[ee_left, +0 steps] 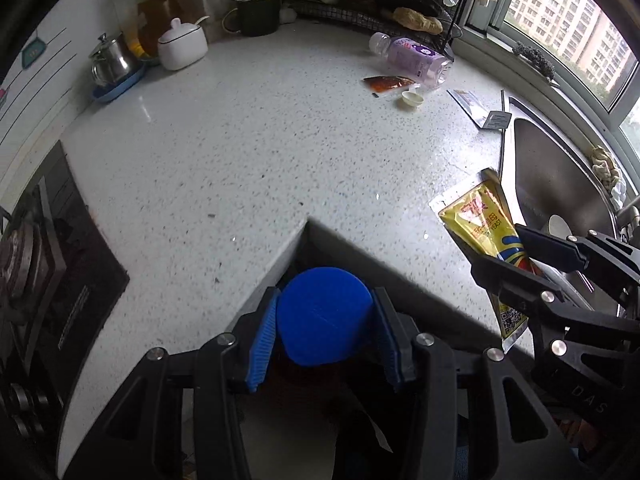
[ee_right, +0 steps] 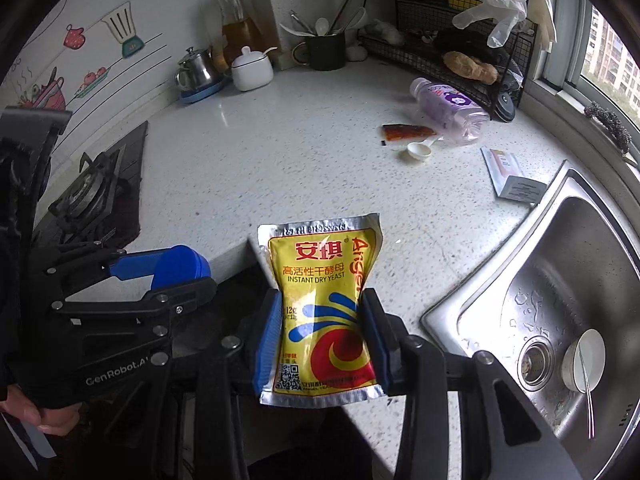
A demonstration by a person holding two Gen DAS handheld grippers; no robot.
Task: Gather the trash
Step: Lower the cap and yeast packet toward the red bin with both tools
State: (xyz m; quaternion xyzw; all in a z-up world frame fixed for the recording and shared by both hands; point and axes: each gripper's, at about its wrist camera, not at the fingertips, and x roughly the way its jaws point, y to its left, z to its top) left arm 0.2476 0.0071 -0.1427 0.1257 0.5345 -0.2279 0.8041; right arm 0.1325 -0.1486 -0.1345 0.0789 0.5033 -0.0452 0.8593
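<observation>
A round blue plastic cap (ee_left: 323, 316) is clamped between the blue ribbed pads of the left tool (ee_left: 324, 322), held over the near notched edge of the speckled white stone worktop (ee_left: 260, 152). To its right, a yellow foil sachet of instant dry yeast (ee_right: 324, 308) is pinched at its waist between the pads of the right tool (ee_right: 322, 330), its silver top seam raised above the worktop's near edge.

Beside the right tool, a stainless steel sink (ee_right: 560, 280) is sunk into the worktop at the right, with a white bowl and spoon (ee_right: 584, 356) lying near its drain. At the left a black gas hob (ee_right: 96, 196) is set into the surface.

Farther across the worktop, a flat white paper packet (ee_right: 510, 174) lies by the sink's far corner. Beyond it, a small white plastic scoop (ee_right: 420, 150), a red-brown sauce sachet (ee_right: 408, 132) and a toppled clear purple-labelled plastic bottle (ee_right: 452, 110) lie close together.

Along the far wall stand a steel teapot on a blue saucer (ee_right: 198, 70), a white lidded jar (ee_right: 252, 70), a dark mug of utensils (ee_right: 326, 52) and a black wire rack (ee_right: 460, 40) draped with pale gloves. A window (ee_left: 568, 20) with apartment blocks outside is seen at the far right.
</observation>
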